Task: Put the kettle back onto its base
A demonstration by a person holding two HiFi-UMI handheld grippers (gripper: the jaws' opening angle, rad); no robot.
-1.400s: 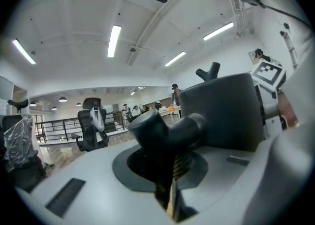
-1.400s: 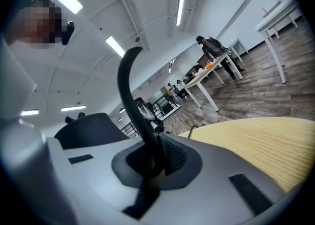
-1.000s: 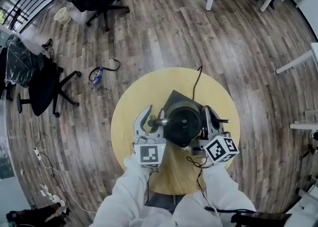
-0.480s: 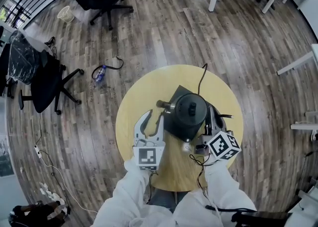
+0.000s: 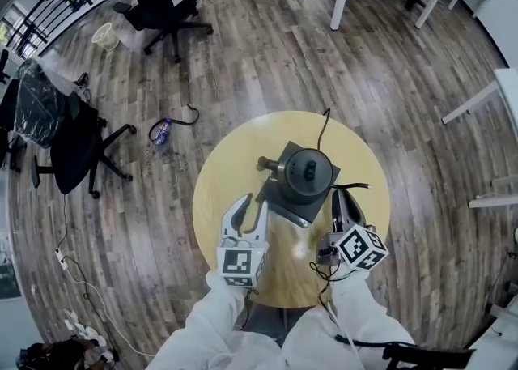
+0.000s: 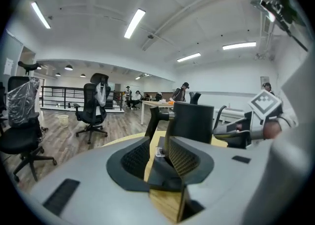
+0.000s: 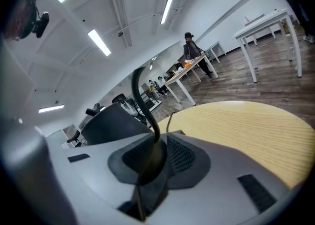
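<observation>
Kettle [image 5: 307, 176] sat on its dark square base [image 5: 275, 203], approx mid of the round wooden surface [image 5: 235, 166]. R claw [image 5: 341, 205] pinched the kettle's curved black handle [image 7: 142, 102], pads tight on it. L claw [image 5: 249, 213] was spread wide w/ nothing btwn the jaws, just beside the base's near-left edge, apart from the kettle. Power cable [image 5: 323, 129] ran off the far edge.

Bright, even light from long ceiling strip lamps [image 6: 134, 23], toward 11 o'clock in both gripper views, leaves faint shadows and a pale glare spot [image 5: 302, 248] on the worktop [image 5: 227, 190] at 6 o'clock of the kettle [image 5: 306, 176], while fisheye distortion bends and darkens every frame's edges.
</observation>
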